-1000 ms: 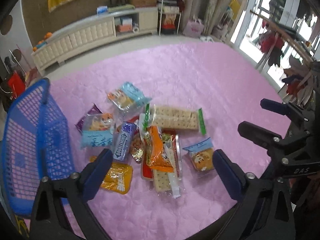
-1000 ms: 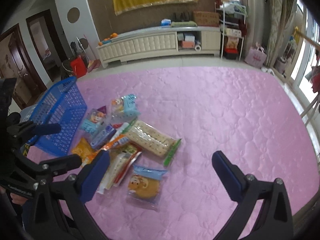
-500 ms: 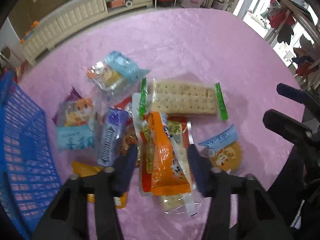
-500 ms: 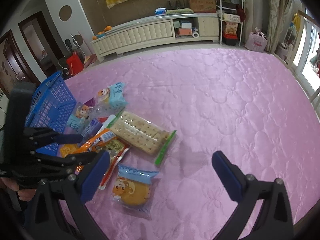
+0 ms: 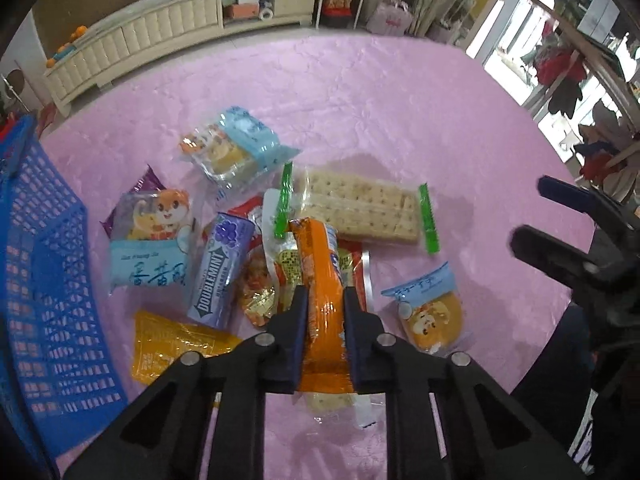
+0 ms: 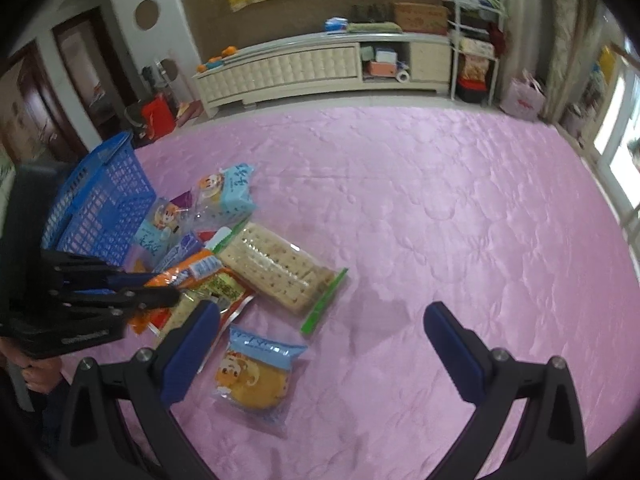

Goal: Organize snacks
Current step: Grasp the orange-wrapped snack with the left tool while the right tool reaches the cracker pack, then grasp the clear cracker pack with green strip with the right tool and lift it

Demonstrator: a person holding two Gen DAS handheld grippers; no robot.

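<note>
At the left edge of the left wrist view the blue basket (image 5: 44, 280) looks empty as far as visible. Lower centre, the left gripper (image 5: 324, 312) is clamped on the orange packet (image 5: 320, 280) atop the snack pile (image 5: 248, 240). The right gripper (image 6: 320, 344) hangs apart, empty. Sorting has barely begun.

Orange snack packet (image 5: 322, 280) atop the pile (between closed jaws), beside blue basket (image 5: 44, 280)

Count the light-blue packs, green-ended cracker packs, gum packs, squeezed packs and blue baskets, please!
Light-blue packs: 3
Green-ended cracker pack: 1
Gum pack: 1
Orange pack squeezed by left gripper: 1
Blue basket: 1
Total: 7
</note>
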